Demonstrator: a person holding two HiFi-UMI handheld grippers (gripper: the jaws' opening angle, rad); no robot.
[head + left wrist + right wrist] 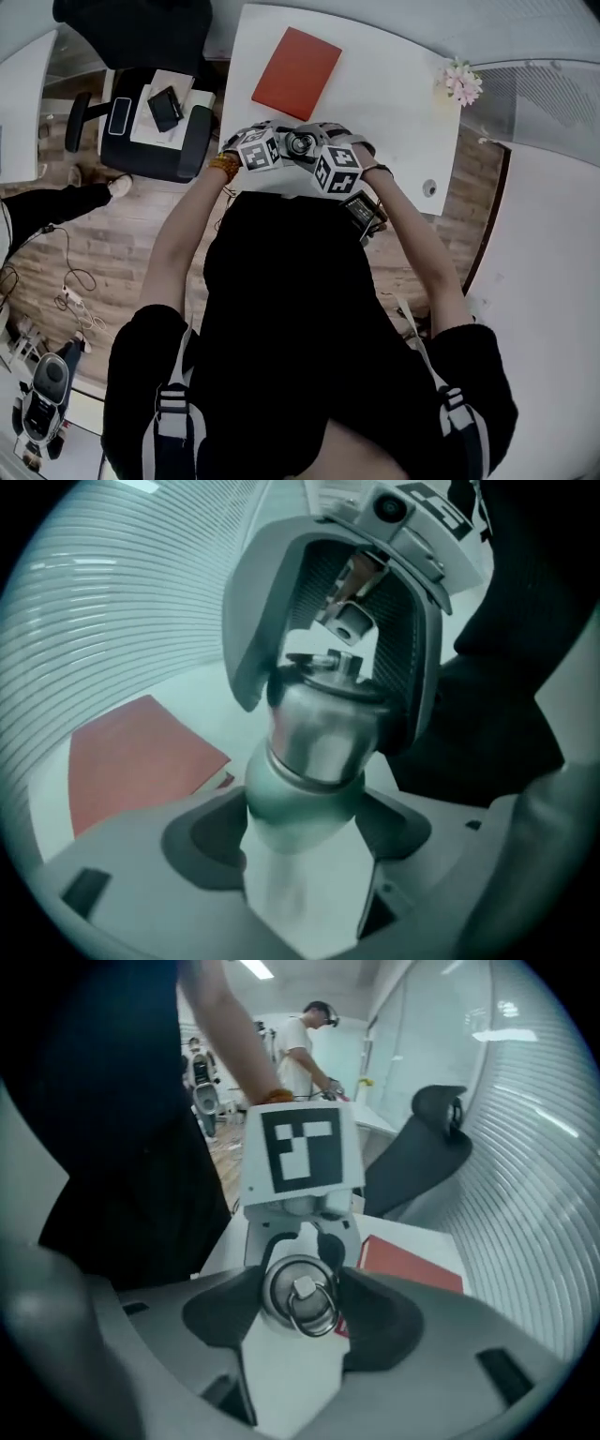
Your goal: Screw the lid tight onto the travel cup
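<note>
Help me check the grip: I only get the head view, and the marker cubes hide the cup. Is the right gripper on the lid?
Observer: Yes. The right gripper view shows the right gripper closed on the lid from both sides.
Operator: And the left?
Observer: The left gripper clamps the cup by its body, below the steel shoulder.
Operator: Anything on top of the lid?
Observer: A metal ring, hung from a small stud at its centre.
</note>
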